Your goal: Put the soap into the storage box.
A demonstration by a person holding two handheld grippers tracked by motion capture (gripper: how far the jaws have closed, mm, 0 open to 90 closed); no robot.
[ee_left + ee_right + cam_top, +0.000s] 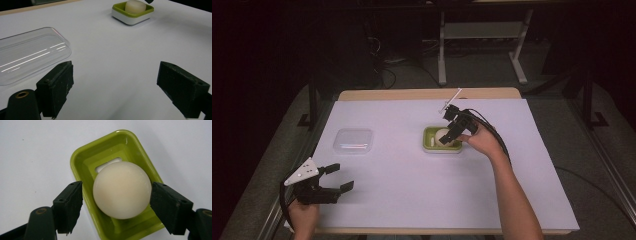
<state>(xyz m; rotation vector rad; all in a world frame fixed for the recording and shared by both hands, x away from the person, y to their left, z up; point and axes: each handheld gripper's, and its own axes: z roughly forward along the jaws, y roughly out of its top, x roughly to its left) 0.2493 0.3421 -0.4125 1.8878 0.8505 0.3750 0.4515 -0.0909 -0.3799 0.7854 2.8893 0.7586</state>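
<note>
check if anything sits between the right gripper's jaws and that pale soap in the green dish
Nothing visible does. In the right gripper view the right gripper straddles the soap in the green dish, one jaw at each side, with bare gaps and no object between.

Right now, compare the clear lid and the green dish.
The lid is clear and colourless; the dish is opaque green with a white base. The lid holds nothing; the dish holds a cream soap. The lid lies apart from both grippers; the right gripper brackets the soap in the dish. Both are rounded rectangles on the white table.
</note>
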